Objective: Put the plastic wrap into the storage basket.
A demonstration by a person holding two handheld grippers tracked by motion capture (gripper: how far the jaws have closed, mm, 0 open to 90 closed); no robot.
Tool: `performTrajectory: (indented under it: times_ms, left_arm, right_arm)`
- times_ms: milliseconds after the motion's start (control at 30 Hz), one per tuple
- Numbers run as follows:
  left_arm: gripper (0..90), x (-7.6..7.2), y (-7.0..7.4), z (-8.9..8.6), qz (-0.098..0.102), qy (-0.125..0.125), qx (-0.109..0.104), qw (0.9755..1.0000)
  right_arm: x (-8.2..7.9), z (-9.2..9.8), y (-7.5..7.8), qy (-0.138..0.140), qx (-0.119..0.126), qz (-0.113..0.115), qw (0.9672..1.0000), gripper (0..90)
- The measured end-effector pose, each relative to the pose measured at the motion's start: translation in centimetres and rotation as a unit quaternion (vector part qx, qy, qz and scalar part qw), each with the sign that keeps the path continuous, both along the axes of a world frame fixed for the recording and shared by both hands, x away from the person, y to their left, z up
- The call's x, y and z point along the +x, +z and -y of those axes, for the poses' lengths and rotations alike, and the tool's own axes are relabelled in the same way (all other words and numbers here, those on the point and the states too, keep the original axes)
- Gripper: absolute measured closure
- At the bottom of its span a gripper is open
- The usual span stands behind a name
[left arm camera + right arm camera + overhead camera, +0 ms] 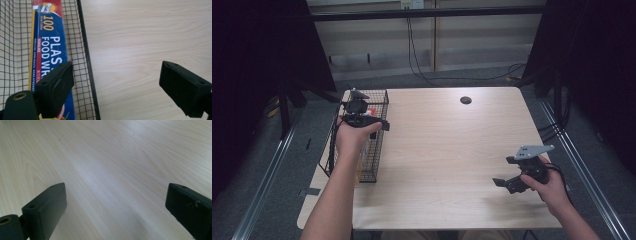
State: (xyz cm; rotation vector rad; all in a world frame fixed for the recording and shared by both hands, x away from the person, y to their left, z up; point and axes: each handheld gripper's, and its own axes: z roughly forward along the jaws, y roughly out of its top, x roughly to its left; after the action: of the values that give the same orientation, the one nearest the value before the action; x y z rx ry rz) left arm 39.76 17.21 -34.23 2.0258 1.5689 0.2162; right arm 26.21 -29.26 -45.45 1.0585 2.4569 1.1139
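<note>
A blue, red and yellow box of plastic food wrap [51, 47] lies lengthwise in a black wire basket [85, 50] at the table's left edge. In the high view a bit of the box [372, 108] shows through the basket [373, 167]. My left gripper [381, 123] hovers over the basket's right wall. In the left gripper view this gripper [120, 85] is open, one jaw over the box and the other over bare wood, with nothing between them. My right gripper [504, 183] is low over the table's front right; seen along its own jaws, the gripper [115, 210] is open and empty.
The light wooden table [452, 145] has a small dark round cable hole [465, 100] near its far edge. Black curtains stand at both sides, and cables hang down the back wall. Metal rails run along the floor on either side.
</note>
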Motion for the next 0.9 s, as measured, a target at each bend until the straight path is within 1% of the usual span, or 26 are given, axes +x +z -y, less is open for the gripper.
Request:
performTrajectory:
  times_ms: [200,233,267,333,367,433,500,567,600,667,700,733,767,833,900]
  left_arm:
    - [12.5,-0.3,0.0,0.6,-0.002,-0.014,-0.011,0.9998]
    - [12.5,-0.3,0.0,0.8,0.000,-0.014,-0.010,0.9998]
    - [12.4,-0.4,0.0,1.0,-0.002,-0.020,-0.010,0.9997]
    - [12.5,-0.4,0.0,1.1,0.000,-0.021,-0.009,0.9997]
    - [12.5,-0.5,0.0,1.4,0.001,-0.023,-0.013,0.9997]
    - [12.4,-0.6,-0.1,1.8,0.000,-0.029,-0.013,0.9995]
    - [12.4,-0.7,-0.1,2.2,0.000,-0.034,-0.014,0.9993]
    - [12.4,-0.7,-0.2,2.8,0.005,-0.037,-0.017,0.9991]
    - [12.4,-0.8,-0.1,3.0,0.002,-0.044,-0.016,0.9989]
    - [12.4,-0.8,-0.2,3.4,0.003,-0.050,-0.017,0.9986]
    - [12.4,-0.9,-0.2,3.6,0.003,-0.051,-0.019,0.9985]
    - [12.4,-0.9,-0.3,3.9,0.007,-0.049,-0.023,0.9985]
    - [12.4,-1.0,-0.3,4.1,0.004,-0.058,-0.021,0.9981]
    - [12.4,-1.1,-0.5,4.6,0.006,-0.062,-0.024,0.9978]
    - [12.4,-1.2,-0.6,5.0,0.004,-0.069,-0.026,0.9972]
  right_arm:
    - [-0.1,-0.2,0.0,-0.001,0.000,-0.004,1.0000,3.4]
    - [-0.1,-0.2,0.0,-0.001,-0.001,-0.005,1.0000,3.4]
    - [-0.2,-0.2,0.0,-0.001,-0.001,-0.006,1.0000,3.4]
    - [-0.3,-0.2,0.0,0.001,-0.002,-0.001,1.0000,3.4]
    - [-0.4,-0.2,0.0,0.001,-0.003,-0.001,1.0000,3.4]
    - [-0.4,-0.2,0.0,-0.001,-0.003,-0.003,1.0000,3.4]
    - [-0.4,-0.2,0.0,0.002,0.001,-0.002,1.0000,3.4]
    - [-0.5,-0.2,0.0,0.002,0.000,-0.002,1.0000,3.4]
    - [-0.5,-0.2,0.0,0.003,0.001,-0.002,1.0000,3.4]
    - [-0.5,-0.2,0.0,0.003,-0.001,-0.001,1.0000,3.4]
    - [-0.5,-0.2,0.0,0.003,0.000,-0.002,1.0000,3.4]
    - [-0.5,-0.2,0.1,0.002,-0.003,-0.001,1.0000,3.4]
    - [-0.5,-0.2,0.1,0.002,-0.003,-0.001,1.0000,3.4]
    - [-0.5,-0.2,0.1,0.003,-0.003,-0.001,1.0000,3.4]
    - [-0.5,-0.2,0.1,0.003,-0.003,0.000,1.0000,3.4]
